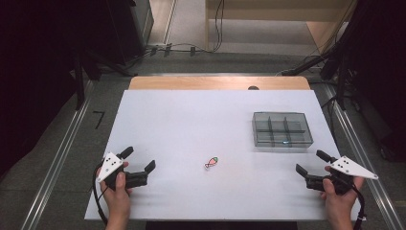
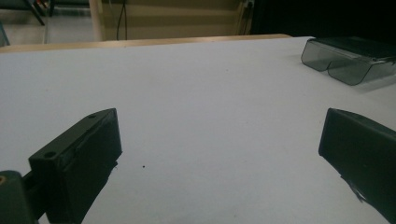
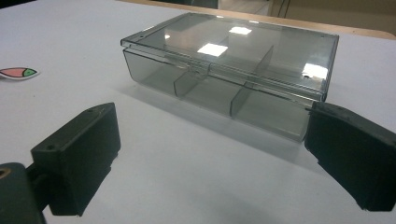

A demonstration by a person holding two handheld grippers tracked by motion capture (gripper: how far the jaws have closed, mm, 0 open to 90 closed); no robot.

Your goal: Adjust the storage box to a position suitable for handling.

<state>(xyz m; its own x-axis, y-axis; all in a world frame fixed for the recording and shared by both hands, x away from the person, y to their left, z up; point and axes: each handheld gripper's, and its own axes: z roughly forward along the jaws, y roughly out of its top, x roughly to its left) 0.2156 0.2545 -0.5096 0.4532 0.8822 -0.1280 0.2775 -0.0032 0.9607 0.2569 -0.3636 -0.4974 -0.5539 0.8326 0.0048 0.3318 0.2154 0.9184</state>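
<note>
Smoky clear plastic box [image 3: 229, 79] sits closed on the white worktop [image 1: 191, 124], far right, just beyond your right gripper [image 1: 311, 163], whose jaws stand wide and empty. Your left gripper [image 1: 139, 160], jaws equally wide with nothing between them, rests near left, well apart from it. Your right gripper view reveals the box's inner dividers; the high view shows a small fish-shaped sticker [image 1: 211, 162] midway between your grippers.

A smoky, see-through plastic organiser box [image 1: 282, 128] sits flat toward the far right of the white table, lid shut, with inner dividers splitting it into compartments. A small fish-shaped sticker [image 1: 211, 162], pink-orange with a green tip, lies flat near the table's middle, well apart from the box.
</note>
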